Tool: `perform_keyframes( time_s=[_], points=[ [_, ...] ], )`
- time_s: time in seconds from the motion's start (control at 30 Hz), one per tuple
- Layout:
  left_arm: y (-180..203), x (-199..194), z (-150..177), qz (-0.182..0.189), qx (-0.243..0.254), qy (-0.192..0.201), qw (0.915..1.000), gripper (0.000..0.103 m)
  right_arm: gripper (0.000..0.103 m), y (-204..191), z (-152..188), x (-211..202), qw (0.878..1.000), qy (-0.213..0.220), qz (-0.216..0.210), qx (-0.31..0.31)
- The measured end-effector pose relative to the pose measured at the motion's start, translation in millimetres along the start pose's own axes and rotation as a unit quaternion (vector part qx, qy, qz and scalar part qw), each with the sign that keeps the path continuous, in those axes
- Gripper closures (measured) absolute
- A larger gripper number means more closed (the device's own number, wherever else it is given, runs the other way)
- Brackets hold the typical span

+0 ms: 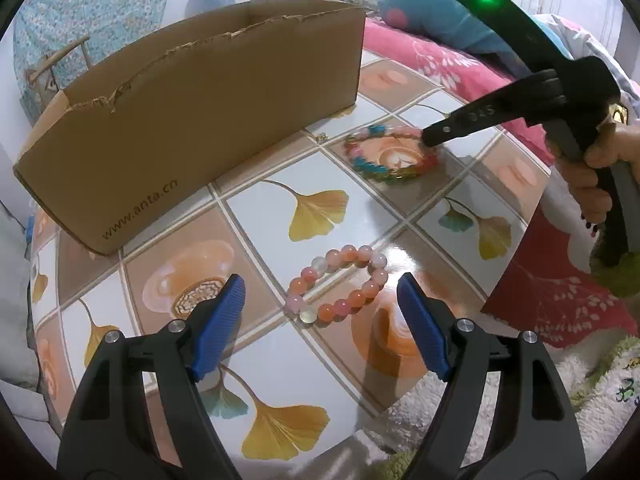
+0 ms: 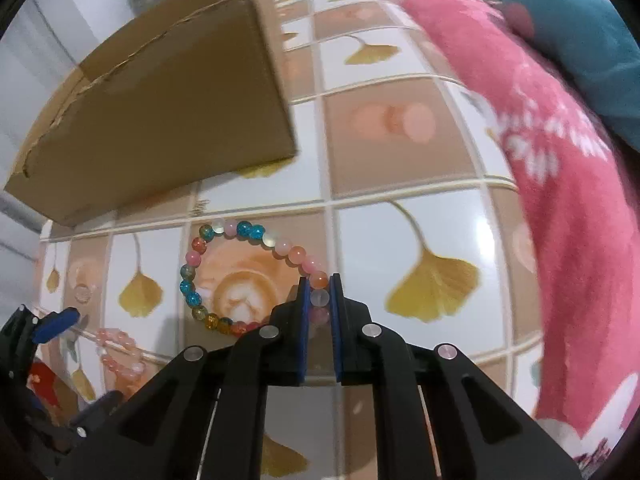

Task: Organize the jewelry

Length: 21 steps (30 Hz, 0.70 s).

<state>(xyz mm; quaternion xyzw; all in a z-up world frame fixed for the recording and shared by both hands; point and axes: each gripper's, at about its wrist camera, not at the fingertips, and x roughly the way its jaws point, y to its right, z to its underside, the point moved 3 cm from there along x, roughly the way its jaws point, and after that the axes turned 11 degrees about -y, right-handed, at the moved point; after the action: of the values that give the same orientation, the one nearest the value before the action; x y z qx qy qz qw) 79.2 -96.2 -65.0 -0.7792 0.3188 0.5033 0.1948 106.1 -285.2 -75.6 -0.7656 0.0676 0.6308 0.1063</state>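
- Jewelry here is two bead bracelets on the tiled table point(image 1: 256, 208); the cardboard box point(image 1: 192, 108) stands toward its far left edge.
- Left gripper point(image 1: 320, 304) hangs tilted downward, jaws apart, straddling the pink bracelet point(image 1: 340, 284) near the near edge without touching it.
- Right gripper point(image 2: 320, 300), pointed steeply down in a hand point(image 1: 600, 168), is pinched on the multicolour bracelet point(image 2: 224, 272) further right.
- Risk: only a bead or two sits between the pads, so the strand could slip free when lifted, or drag and roll toward the table's edge.
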Motion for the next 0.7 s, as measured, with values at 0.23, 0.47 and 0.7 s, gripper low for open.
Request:
perform_keyframes(
  time_s=[0.23,0.47,0.7],
  points=[
    [-8,-5,-1,0.002,-0.009,0.004,0.9999,0.028,0.091,11,0,-22,0.999,0.027,-0.040,0.018],
    [-6,-8,1,0.009,-0.008,0.006,0.9999,0.028,0.073,-37,-10,-40,0.990,0.068,-0.108,-0.068],
    [0,4,1,-0.004,0.006,-0.011,0.9999,0.028,0.073,-74,-33,-3,0.986,0.040,-0.111,-0.119]
  ],
)
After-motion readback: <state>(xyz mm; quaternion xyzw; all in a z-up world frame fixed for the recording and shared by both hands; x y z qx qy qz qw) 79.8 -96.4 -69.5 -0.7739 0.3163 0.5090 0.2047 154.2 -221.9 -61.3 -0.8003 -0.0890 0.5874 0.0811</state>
